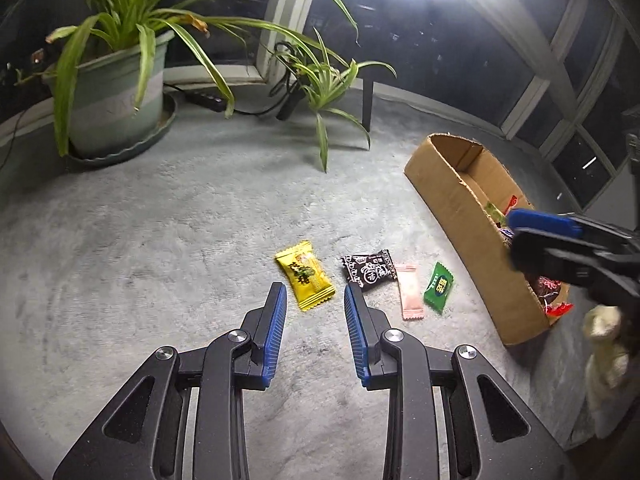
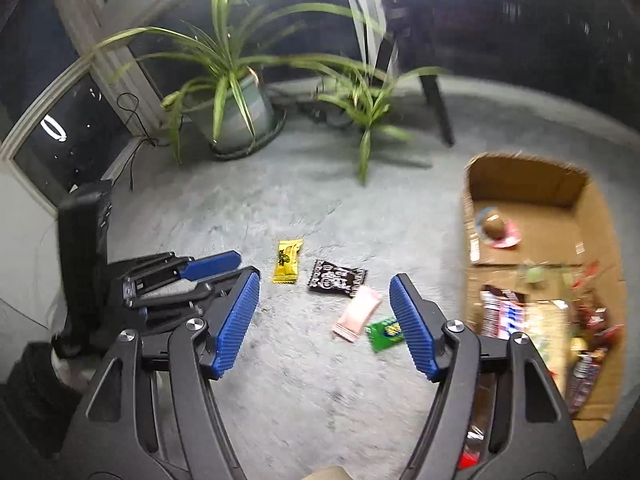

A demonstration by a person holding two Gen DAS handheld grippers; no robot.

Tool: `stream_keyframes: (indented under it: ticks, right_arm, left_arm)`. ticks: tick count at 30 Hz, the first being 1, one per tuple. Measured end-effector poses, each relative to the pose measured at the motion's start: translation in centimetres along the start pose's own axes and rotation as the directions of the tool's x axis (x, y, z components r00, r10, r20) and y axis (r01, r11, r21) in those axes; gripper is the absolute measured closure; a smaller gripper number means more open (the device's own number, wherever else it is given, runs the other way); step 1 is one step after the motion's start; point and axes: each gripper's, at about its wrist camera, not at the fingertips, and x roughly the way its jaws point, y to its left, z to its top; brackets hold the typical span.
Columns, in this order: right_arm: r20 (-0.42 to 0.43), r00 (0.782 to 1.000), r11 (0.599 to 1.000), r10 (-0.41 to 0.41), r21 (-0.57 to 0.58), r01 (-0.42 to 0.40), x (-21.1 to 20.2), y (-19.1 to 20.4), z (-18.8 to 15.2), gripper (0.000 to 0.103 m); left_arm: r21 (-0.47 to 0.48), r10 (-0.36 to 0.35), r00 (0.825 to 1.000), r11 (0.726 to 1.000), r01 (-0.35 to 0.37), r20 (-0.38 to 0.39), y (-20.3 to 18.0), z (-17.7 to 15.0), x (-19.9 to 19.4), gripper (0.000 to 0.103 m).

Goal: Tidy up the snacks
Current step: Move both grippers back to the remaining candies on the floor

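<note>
Hovering apart-jawed, both grippers [image 1: 315, 290] [image 2: 324, 284] hold nothing.

Four snack packets [image 1: 360, 280] on grey carpet [image 1: 160, 240] just beyond the empty, parted left tool [image 1: 316, 292], cardboard box [image 1: 460, 208] beside.

Grey carpet [image 1: 160, 240] with four snack packets [image 1: 305, 276], cardboard box [image 1: 452, 200], potted plant [image 1: 116, 108].
</note>
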Motion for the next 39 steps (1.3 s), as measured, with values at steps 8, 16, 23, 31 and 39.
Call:
stream_keyframes:
  ticks: [8, 16, 23, 31, 39]
  right_arm:
    - [-0.111, 0.99, 0.981, 0.087, 0.181, -0.066, 6.1, -3.4, 2.1, 0.062]
    - [-0.174, 0.981, 0.985, 0.084, 0.162, -0.056, 9.8, -3.0, 2.7, 0.069]
    - [-0.213, 0.97, 0.977, 0.115, 0.201, -0.071, 11.0, -3.6, 2.5, 0.069]
    - [-0.245, 0.958, 0.97, 0.148, 0.223, -0.093, 10.1, -3.8, 1.0, 0.069]
    - [-0.251, 0.968, 1.0, 0.01, 0.014, -0.006, 9.5, -0.9, 0.4, 0.069]
  left_arm:
    - [-0.006, 0.007, 1.0, 1.0, -0.007, -0.022, -0.1, 0.9, 2.1, 0.075]
    - [0.025, 0.032, 0.999, 0.999, -0.031, -0.034, -0.9, 1.2, 3.3, 0.075]
    - [0.065, 0.06, 0.997, 0.996, -0.057, -0.046, -1.5, 1.2, 4.1, 0.075]
    - [0.076, 0.102, 0.994, 0.992, -0.098, -0.05, -0.4, 0.7, 4.4, 0.075]
    - [0.055, 0.096, 0.995, 0.994, -0.093, -0.04, 0.7, 0.8, 3.6, 0.075]
